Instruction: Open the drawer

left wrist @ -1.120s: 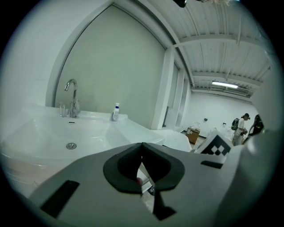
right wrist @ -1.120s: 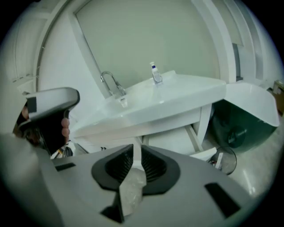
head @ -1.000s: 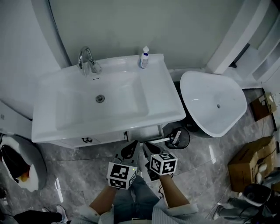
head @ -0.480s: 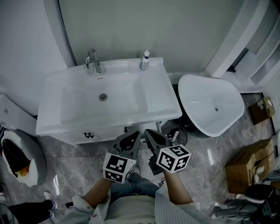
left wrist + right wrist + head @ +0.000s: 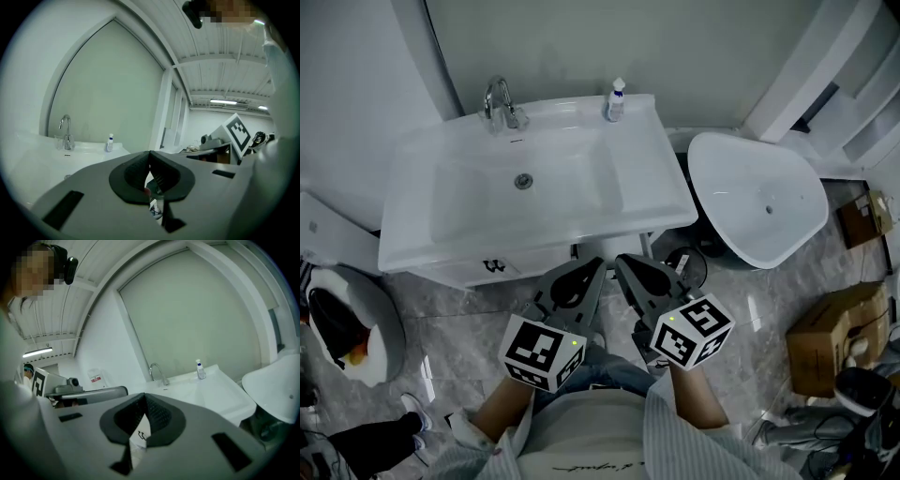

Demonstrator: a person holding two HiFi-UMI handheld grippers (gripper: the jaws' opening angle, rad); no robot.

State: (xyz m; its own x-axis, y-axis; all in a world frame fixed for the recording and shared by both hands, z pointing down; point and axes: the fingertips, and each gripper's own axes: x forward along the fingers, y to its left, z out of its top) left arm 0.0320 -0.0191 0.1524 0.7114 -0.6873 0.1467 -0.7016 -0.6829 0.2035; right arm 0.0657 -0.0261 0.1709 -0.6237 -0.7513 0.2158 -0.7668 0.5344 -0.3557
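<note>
Two grippers are held side by side in the head view, near the person and just short of the white washbasin (image 5: 652, 187). The left gripper (image 5: 596, 268) and the right gripper (image 5: 624, 262) both point towards the cabinet under it, with their tips close but apart. The drawer (image 5: 612, 247) shows as a white strip below the washbasin's near edge, right of centre, just beyond both tips. Neither gripper touches it, and I cannot tell how far out it stands. A tap (image 5: 502, 103) and a small bottle (image 5: 617, 100) stand on the far rim.

In the left gripper view, the jaws meet at the tip with nothing between them.

In the right gripper view, the jaws have just been closing and meet at the tip, also with nothing between them.
</note>
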